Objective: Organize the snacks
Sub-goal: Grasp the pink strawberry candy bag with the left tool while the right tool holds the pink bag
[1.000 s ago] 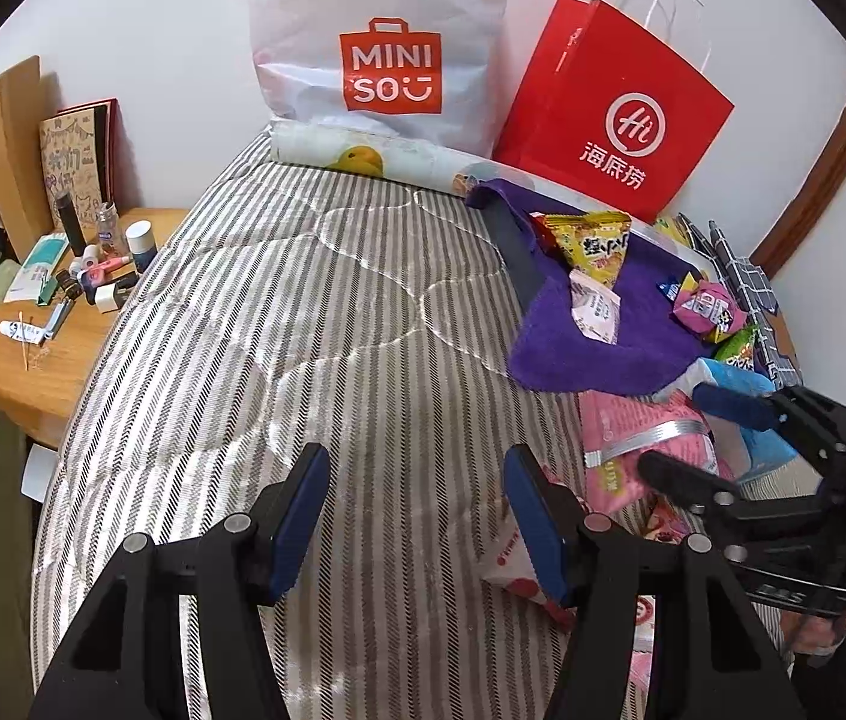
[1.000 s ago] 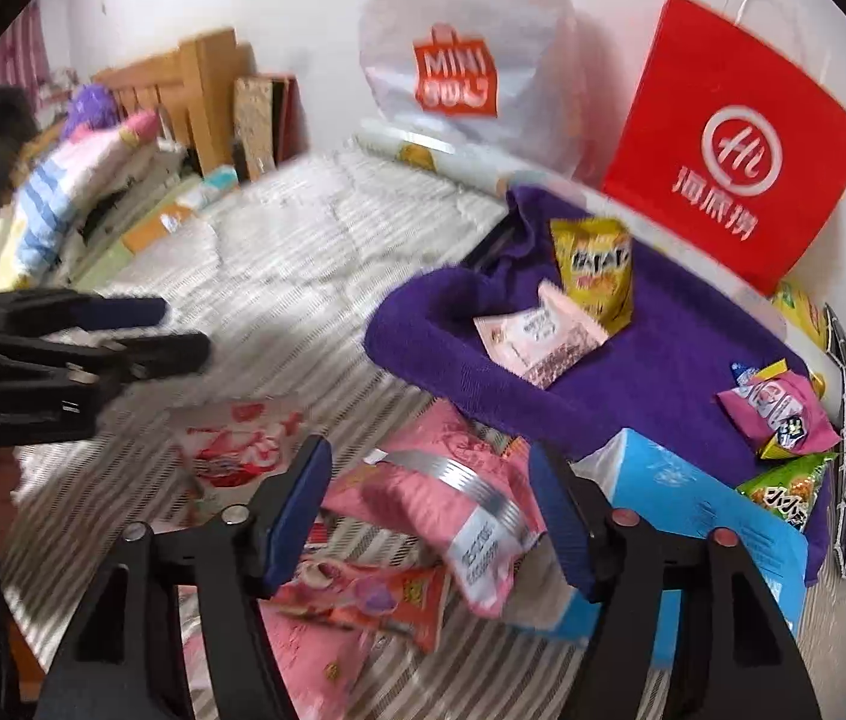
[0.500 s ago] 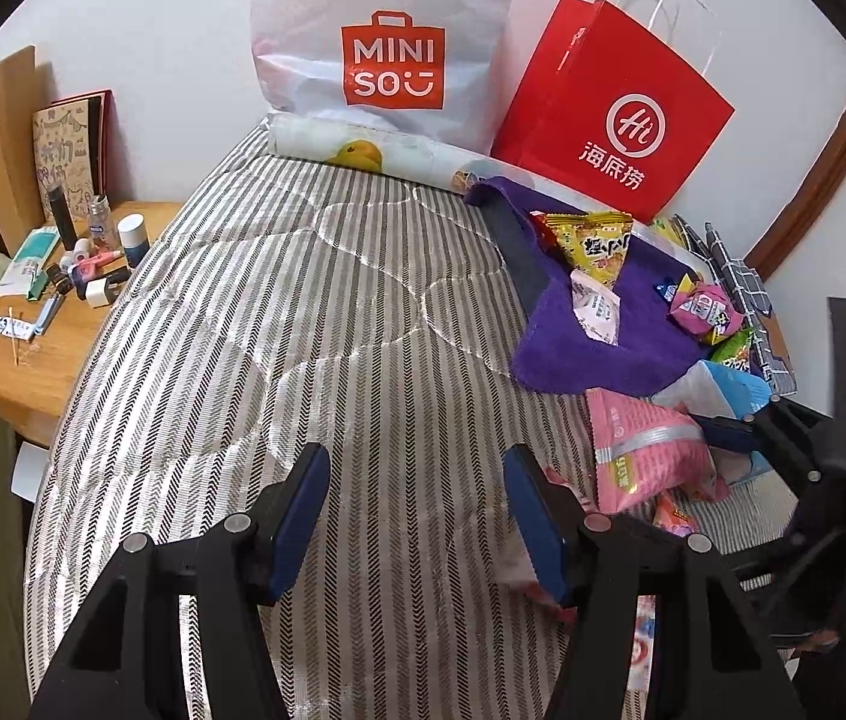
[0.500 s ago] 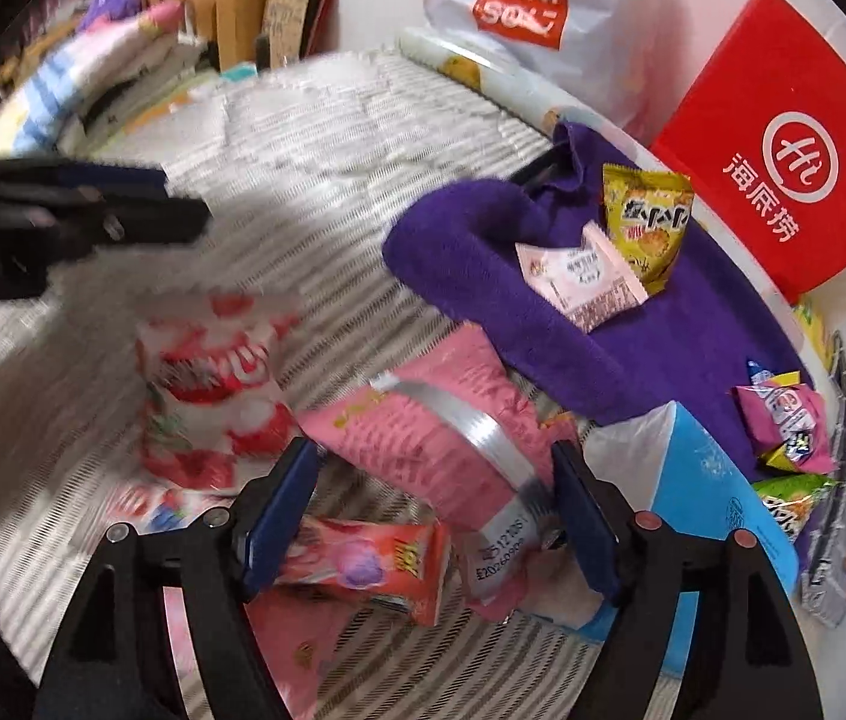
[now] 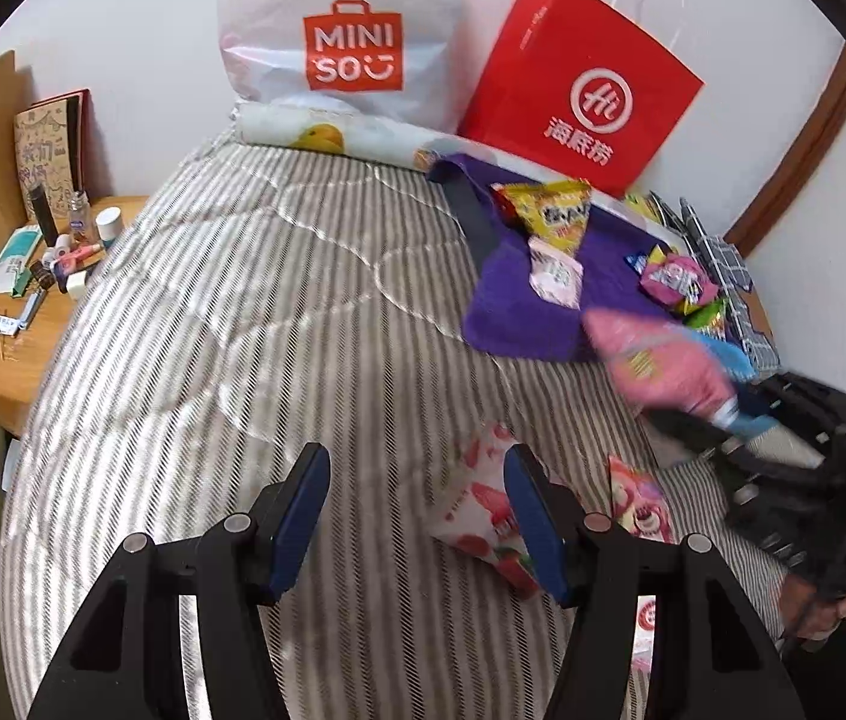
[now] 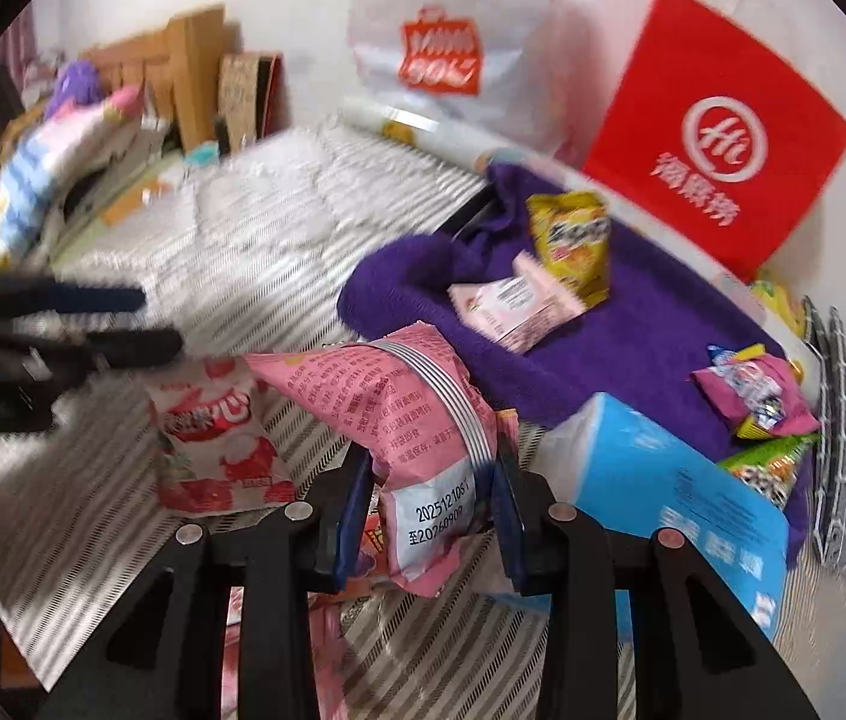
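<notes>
Pink snack bag held near purple towel

My right gripper [image 6: 432, 507] clamps the pink snack bag [image 6: 399, 414] by its lower end, just in front of the purple towel [image 6: 633, 348]. My left gripper [image 5: 414, 516] is wide, holding nothing, beside the strawberry packet [image 5: 483, 498].

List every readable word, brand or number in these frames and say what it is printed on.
"MINI SO": white plastic bag.
"海底捞" with a round "Hi" logo: red paper bag.
"2025121051" over "至20260902", last digits uncertain: pink snack bag held in the right gripper.
Other snack packets' print: too small or blurred.
</notes>
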The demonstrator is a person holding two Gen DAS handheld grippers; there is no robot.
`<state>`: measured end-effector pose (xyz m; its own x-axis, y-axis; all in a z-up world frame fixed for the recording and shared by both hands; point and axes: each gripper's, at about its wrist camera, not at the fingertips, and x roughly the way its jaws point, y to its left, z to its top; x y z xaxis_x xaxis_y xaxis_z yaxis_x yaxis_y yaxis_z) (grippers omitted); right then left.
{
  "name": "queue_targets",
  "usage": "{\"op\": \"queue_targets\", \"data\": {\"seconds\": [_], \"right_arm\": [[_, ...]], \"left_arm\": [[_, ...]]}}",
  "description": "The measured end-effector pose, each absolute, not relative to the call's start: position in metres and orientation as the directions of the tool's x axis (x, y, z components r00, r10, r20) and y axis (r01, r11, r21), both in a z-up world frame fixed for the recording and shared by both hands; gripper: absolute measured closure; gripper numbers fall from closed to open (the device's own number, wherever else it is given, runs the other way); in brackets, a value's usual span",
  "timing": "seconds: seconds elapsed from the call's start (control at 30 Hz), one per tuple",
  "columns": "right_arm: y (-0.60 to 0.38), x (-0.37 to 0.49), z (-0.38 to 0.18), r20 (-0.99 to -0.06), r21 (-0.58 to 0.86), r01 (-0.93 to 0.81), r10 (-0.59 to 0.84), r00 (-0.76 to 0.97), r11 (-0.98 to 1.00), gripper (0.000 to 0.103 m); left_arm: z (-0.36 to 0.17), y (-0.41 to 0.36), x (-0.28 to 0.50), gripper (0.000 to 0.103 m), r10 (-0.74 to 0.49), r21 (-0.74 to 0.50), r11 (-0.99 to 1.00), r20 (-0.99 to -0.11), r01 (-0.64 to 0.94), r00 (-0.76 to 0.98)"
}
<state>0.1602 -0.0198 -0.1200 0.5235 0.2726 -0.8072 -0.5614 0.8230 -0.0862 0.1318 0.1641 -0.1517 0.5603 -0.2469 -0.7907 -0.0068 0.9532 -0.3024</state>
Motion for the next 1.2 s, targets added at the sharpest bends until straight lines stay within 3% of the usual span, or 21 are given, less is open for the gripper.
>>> {"op": "queue_targets", "data": {"seconds": [0.2, 0.37, 0.63, 0.7, 0.77, 1.0, 1.13, 1.2], "right_arm": [[-0.065, 0.139, -0.09, -0.74, -0.036, -0.49, 0.306, 0.599, 0.871, 0.066], [-0.112, 0.122, -0.082, -0.714, -0.013, -0.425, 0.289, 0.638, 0.905, 0.066], [-0.186, 0.092, -0.099, -0.717, -0.031, -0.285, 0.177, 0.675, 0.958, 0.066], [-0.199, 0.088, -0.11, -0.731, -0.046, -0.251, 0.139, 0.668, 0.967, 0.066], [-0.21, 0.087, -0.119, -0.746, -0.045, -0.226, 0.117, 0.655, 0.973, 0.066], [-0.228, 0.092, -0.154, -0.794, -0.027, -0.103, 0.041, 0.606, 0.994, 0.064], [-0.215, 0.092, -0.164, -0.81, -0.013, -0.183, 0.097, 0.579, 0.983, 0.034], [-0.211, 0.086, -0.162, -0.79, -0.048, -0.208, 0.09, 0.606, 0.977, 0.032]], "left_arm": [[-0.164, 0.148, 0.125, 0.042, -0.302, -0.343, 0.939, -0.799, 0.019, 0.521], [-0.166, 0.136, 0.13, 0.031, -0.31, -0.342, 0.939, -0.795, 0.037, 0.521], [-0.17, 0.1, 0.141, 0.025, -0.195, -0.221, 0.975, -0.82, 0.015, 0.538], [-0.171, 0.09, 0.141, 0.027, -0.152, -0.169, 0.985, -0.823, 0.019, 0.547], [-0.171, 0.08, 0.137, 0.036, -0.131, -0.134, 0.99, -0.814, 0.036, 0.565], [-0.168, 0.07, 0.137, 0.057, -0.191, -0.17, 0.981, -0.787, 0.091, 0.586], [-0.17, 0.074, 0.139, 0.052, -0.209, -0.197, 0.977, -0.792, 0.084, 0.574], [-0.171, 0.074, 0.14, 0.052, -0.224, -0.21, 0.973, -0.79, 0.092, 0.571]]}}
